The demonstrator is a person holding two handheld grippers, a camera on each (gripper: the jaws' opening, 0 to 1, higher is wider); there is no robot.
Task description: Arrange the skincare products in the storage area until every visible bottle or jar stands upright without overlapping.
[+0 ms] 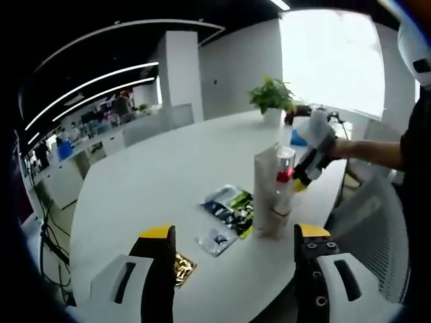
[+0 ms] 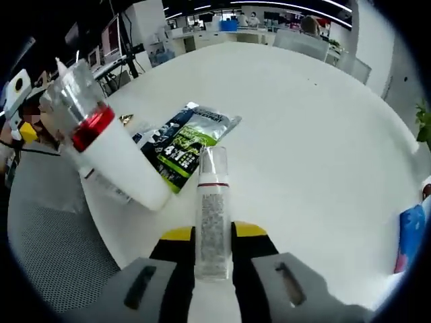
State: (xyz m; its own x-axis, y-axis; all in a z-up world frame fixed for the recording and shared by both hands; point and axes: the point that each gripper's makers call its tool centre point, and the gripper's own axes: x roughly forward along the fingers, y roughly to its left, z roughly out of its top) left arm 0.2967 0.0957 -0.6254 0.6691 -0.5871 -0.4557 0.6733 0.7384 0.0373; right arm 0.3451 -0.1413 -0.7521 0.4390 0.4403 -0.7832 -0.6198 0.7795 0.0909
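My right gripper (image 2: 213,233) is shut on a slim white bottle (image 2: 213,198) with a clear cap, held low on its body. Just left of it stands a bigger white bottle (image 2: 111,151) with a red band and a clear cap, leaning in this rolled view. In the left gripper view two white containers, a tall one (image 1: 264,188) and the red-banded bottle (image 1: 283,195), stand close together on the white table (image 1: 155,168). The right gripper (image 1: 301,180) reaches them from the right. My left gripper (image 1: 234,237) is open and holds nothing, short of the bottles.
Flat sachets lie on the table: a green and black one (image 2: 190,140) (image 1: 232,205), a small silver one (image 1: 217,239) and a gold one (image 1: 182,269). A potted plant (image 1: 272,94) and a blue item (image 2: 409,235) sit farther off. A mesh chair (image 2: 47,229) stands at the table's edge.
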